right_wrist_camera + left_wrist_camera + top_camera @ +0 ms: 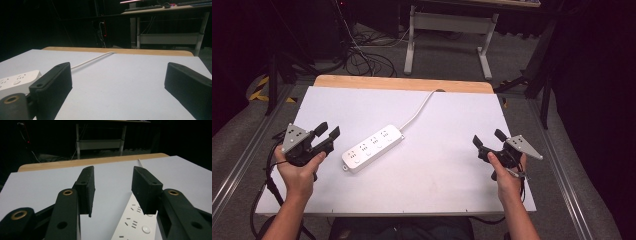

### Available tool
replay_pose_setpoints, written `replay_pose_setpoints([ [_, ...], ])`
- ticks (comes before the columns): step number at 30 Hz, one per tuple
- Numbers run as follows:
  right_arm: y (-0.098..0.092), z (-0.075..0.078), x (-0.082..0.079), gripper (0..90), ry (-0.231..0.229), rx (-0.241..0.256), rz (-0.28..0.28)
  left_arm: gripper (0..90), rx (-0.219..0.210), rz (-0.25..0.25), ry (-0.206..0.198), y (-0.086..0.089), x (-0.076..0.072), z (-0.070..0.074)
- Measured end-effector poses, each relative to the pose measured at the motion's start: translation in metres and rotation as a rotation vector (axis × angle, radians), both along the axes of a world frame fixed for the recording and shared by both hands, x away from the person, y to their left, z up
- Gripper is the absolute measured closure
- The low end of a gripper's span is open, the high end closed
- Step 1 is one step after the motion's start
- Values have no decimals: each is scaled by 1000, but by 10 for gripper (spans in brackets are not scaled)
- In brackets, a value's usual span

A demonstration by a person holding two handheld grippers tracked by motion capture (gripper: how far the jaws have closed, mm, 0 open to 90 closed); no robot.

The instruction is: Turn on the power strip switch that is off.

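From the high view, you hold the left gripper at about nine o'clock on the white table, jaws spread and empty, aimed toward the white power strip. The strip lies just left of centre, slanted, its cord running off toward twelve o'clock. Your right gripper sits well apart at three o'clock, also released and holding nothing.

In the left gripper view, the strip lies low at five o'clock, partly under the right-hand jaw. If you close from here, I judge that jaw may clip the strip's top face and skid it sideways.

In the right gripper view, the strip sits at nine o'clock, with the cord trailing toward the far edge. Sweep across carelessly and you could snag that cord and drag the strip.
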State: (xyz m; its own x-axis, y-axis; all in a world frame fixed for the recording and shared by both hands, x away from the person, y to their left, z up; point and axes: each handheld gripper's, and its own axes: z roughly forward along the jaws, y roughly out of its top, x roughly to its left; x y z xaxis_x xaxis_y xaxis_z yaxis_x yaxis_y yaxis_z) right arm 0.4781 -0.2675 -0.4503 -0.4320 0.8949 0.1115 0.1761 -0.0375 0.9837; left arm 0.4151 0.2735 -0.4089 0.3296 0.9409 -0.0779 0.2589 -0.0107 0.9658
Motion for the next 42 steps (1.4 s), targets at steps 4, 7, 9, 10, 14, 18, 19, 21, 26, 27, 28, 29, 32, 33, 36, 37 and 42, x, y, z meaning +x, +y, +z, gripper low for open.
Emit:
replay_pose_setpoints([
  [4,0,0,0,80,0,1,2,557,-1,-1,-7,1,-2,0],
  [7,0,0,0,81,-1,2,1,571,1,21,-5,0,-2,1],
  [9,0,0,0,81,-1,1,1,562,14,19,-7,0,-3,2],
  [10,0,0,0,81,-2,-1,2,554,14,19,-8,0,-3,2],
  [14,0,0,0,81,0,3,2,525,20,11,-14,-1,-3,2],
  [18,0,0,0,81,-3,2,0,481,17,11,-23,0,-4,2],
  [19,0,0,0,81,-2,1,1,471,14,8,-24,0,-4,2],
  [21,0,0,0,81,-3,2,1,463,12,5,-25,0,-4,2],
  [26,0,1,0,81,-2,4,1,368,3,-5,-28,2,-4,2],
  [27,0,1,0,81,-1,4,1,349,3,-6,-23,2,-4,2],
  [28,0,1,0,81,-1,3,2,330,3,-7,-23,2,-4,2],
  [29,0,0,0,81,-2,2,3,315,-4,-7,-20,2,-4,2],
  [32,1,0,0,82,-1,3,4,291,2,-10,-21,3,-5,2],
  [33,1,0,0,82,-1,3,4,285,-2,-10,-20,3,-5,2],
  [36,1,1,1,82,-4,2,6,238,-2,-10,-23,3,-5,1],
  [37,1,1,1,82,-4,1,7,215,-1,-10,-21,4,-6,1],
  [42,2,1,2,82,-2,2,12,101,-15,20,-34,7,-7,0],
])
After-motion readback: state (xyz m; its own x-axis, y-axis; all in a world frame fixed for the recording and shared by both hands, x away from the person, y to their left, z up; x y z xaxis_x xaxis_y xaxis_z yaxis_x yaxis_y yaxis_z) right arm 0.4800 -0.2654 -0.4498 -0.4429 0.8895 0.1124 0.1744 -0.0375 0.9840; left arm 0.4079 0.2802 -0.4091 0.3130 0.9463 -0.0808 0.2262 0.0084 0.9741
